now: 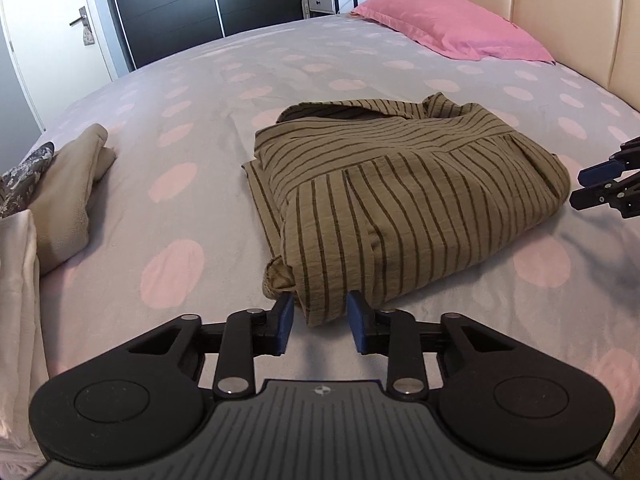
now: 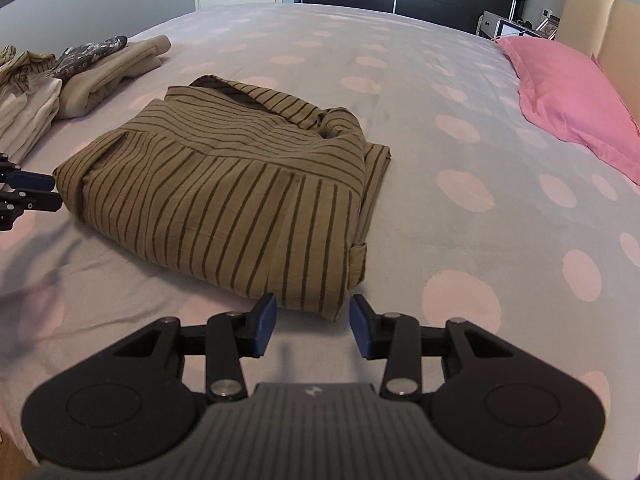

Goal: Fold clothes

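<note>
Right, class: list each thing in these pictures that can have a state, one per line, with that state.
Striped shirt: folded, lying on the bed.
Left gripper: open, a shirt corner between its jaws.
Right gripper: open, at the shirt's near corner.
Beige garment: folded, stacked aside.
Pink pillow: flat by the headboard.

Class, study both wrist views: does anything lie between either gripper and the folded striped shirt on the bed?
Nothing visible does. The left gripper and the right gripper each sit open at a near corner of the striped shirt, with its edge between the fingers. The folded clothes pile lies off to one side.
</note>
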